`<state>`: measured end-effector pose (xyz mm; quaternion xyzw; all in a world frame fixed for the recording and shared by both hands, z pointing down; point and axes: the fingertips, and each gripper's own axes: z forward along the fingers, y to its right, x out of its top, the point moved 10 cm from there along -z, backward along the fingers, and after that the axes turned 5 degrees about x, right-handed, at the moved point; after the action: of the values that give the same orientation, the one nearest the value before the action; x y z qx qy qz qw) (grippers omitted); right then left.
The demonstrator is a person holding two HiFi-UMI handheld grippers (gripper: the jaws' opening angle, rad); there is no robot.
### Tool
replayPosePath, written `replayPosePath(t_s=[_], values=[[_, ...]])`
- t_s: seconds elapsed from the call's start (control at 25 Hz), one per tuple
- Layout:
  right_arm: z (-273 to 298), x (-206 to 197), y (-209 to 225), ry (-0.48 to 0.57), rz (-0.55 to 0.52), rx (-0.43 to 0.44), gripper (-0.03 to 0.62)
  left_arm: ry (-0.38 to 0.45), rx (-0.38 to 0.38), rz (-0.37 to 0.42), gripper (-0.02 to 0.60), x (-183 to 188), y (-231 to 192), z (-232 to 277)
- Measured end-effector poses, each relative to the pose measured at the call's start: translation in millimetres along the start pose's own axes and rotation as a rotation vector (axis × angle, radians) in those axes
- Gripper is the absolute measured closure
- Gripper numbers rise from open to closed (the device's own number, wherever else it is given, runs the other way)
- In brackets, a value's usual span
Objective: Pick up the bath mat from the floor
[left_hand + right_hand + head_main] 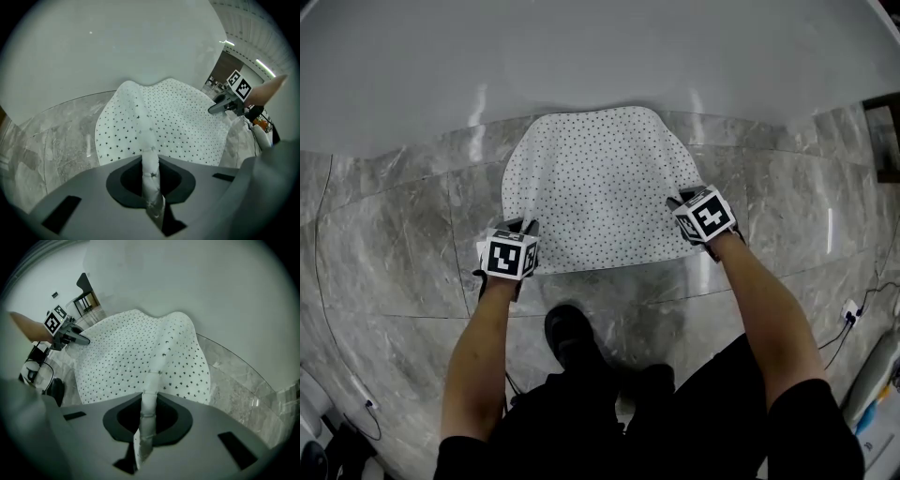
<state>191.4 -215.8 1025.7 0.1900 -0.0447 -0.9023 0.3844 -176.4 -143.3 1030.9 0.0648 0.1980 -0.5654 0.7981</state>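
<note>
Grey marble floor [394,244] runs up to a pale curved surface [600,56] at the top of the head view. The white, star-speckled bath mat [595,187] lies spread on the tiles with its far edge against that surface.

The grasp looks done. The left gripper [153,206] has its jaws closed tight on the mat's near left corner, and a pinched ridge of fabric rises from between them. The right gripper [143,446] is closed the same way on the near right corner, with a like fold running up into the mat. What is left, as I judge it, is the lift itself: only the 2 pinched corners are pulled up, while most of the mat rests flat on the floor.

Both forearms reach forward and down from the body, the left forearm [478,347] nearly straight ahead and the right forearm [759,291] angled inward. Each gripper points steeply at the floor, marker cube uppermost. A dark shoe [567,333] stands between the arms, just short of the mat's near edge.
</note>
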Motion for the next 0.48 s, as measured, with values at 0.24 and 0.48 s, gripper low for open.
replayPosePath(t_s=[0.24,0.48], values=[[-20,7,-1,0.071,-0.002,0.032,0.551,0.045,-0.001,-0.002,0.545,0,3,-10],[-29,9,-8,0.089,-0.009,0.048,0.551,0.086,-0.005,-0.009,0.546,3,4,-24]])
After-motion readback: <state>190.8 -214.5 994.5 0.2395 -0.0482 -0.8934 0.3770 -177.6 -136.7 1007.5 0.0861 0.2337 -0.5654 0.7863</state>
